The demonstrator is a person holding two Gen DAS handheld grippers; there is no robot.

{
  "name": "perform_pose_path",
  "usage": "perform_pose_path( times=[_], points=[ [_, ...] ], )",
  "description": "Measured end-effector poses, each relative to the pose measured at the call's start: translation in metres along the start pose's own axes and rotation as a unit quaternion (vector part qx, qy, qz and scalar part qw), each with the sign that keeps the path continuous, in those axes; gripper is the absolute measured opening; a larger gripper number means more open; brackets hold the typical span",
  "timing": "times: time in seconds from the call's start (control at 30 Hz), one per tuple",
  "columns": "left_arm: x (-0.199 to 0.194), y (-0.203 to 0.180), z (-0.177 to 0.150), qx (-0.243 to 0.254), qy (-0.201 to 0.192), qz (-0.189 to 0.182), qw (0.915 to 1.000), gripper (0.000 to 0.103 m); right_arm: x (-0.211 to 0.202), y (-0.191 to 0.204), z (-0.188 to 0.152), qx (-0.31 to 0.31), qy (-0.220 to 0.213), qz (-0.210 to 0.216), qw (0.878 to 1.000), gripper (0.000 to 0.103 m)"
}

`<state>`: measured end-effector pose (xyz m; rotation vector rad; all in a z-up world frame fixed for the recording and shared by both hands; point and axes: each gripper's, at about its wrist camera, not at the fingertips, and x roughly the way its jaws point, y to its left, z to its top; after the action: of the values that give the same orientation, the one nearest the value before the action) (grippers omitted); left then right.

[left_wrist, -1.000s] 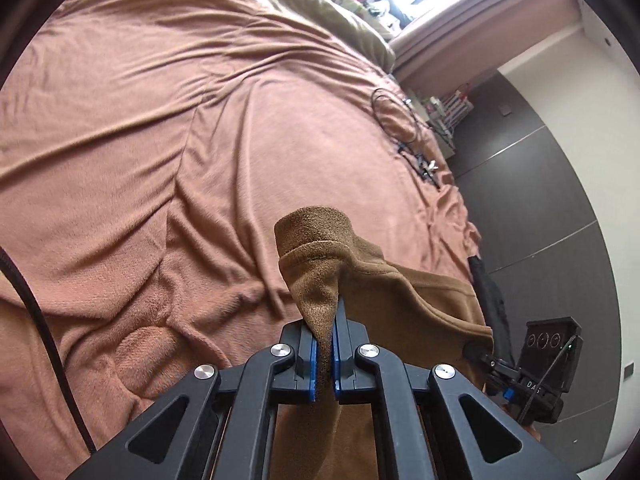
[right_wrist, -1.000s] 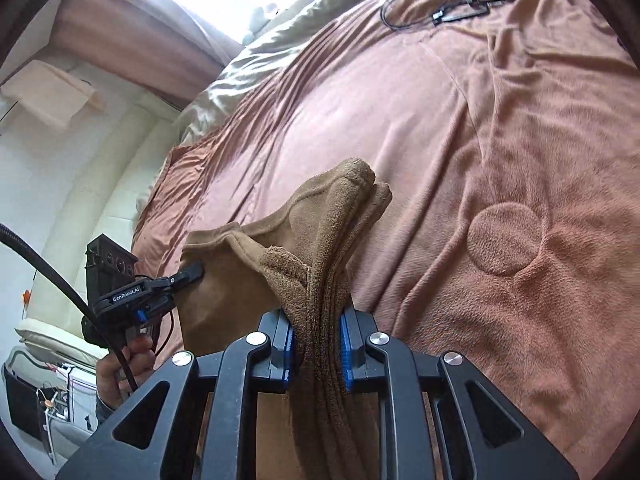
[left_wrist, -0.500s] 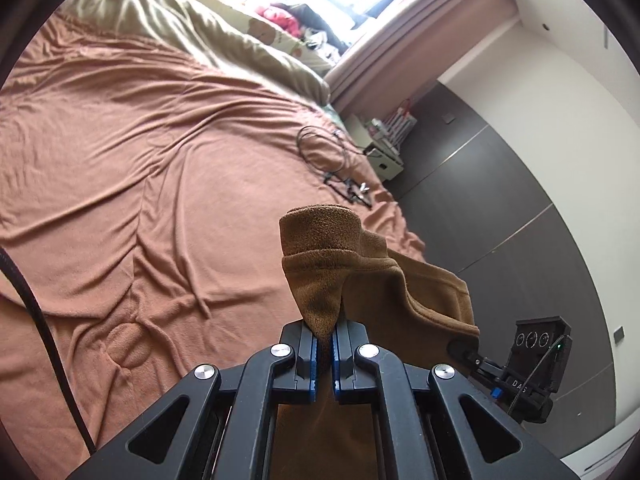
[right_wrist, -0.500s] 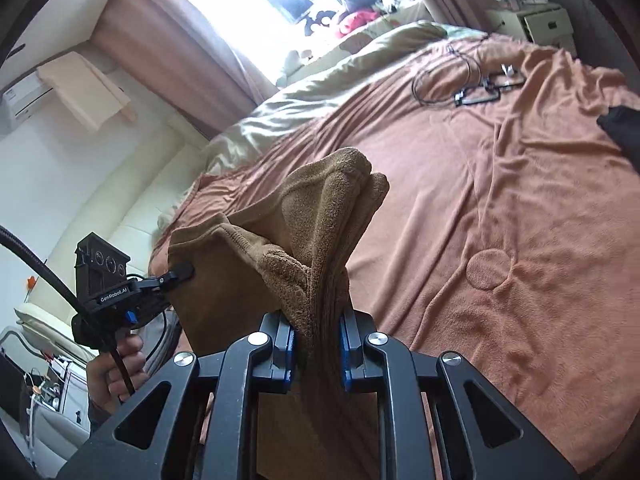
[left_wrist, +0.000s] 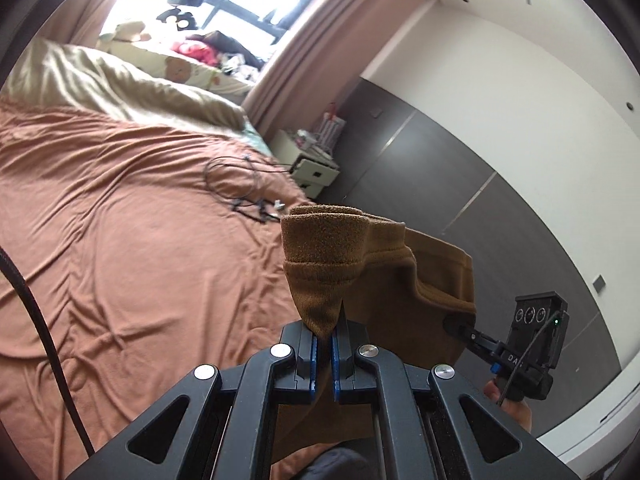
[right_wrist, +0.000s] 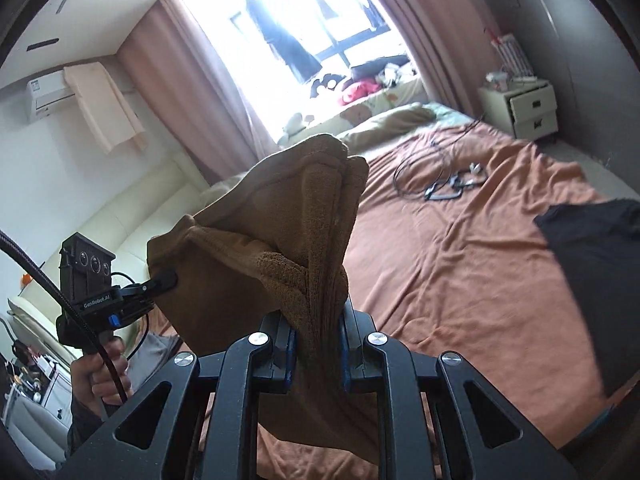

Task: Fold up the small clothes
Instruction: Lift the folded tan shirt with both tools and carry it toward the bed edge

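A small brown fleece garment (left_wrist: 384,280) hangs in the air between both grippers, well above the bed. My left gripper (left_wrist: 324,340) is shut on one bunched corner of it. My right gripper (right_wrist: 318,324) is shut on the other bunched corner (right_wrist: 304,216). In the left wrist view the right gripper (left_wrist: 460,324) pinches the garment's far edge. In the right wrist view the left gripper (right_wrist: 164,280) pinches the opposite edge. The cloth sags between them.
The bed has a wrinkled rust-orange blanket (left_wrist: 120,240) (right_wrist: 460,260). Black cables (left_wrist: 244,188) (right_wrist: 440,180) lie on it. A dark garment (right_wrist: 592,264) lies at the bed's right side. A beige pillow (left_wrist: 120,84), a white nightstand (right_wrist: 524,108) and a grey wardrobe (left_wrist: 460,192) surround it.
Both grippers have lifted and tilted upward with the brown garment. The views now show the window, curtains and walls instead of mostly blanket.
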<state>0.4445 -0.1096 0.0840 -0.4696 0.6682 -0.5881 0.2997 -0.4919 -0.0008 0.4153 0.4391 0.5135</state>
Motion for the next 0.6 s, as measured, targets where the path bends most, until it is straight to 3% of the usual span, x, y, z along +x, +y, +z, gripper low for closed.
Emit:
perform_pose_path(
  times=[0.3,0.6],
  points=[
    [0.057,-0.098,0.012,0.050,0.026,-0.052,0.9971,0.005,-0.096,-0.041,0.031,-0.017,-0.042,-0.057,0.997,0.013],
    [0.119,-0.172,0.007,0.087,0.057,-0.092,0.9903,0.005,-0.181,-0.067,0.036,-0.020,-0.075,-0.120,0.990,0.013]
  ],
)
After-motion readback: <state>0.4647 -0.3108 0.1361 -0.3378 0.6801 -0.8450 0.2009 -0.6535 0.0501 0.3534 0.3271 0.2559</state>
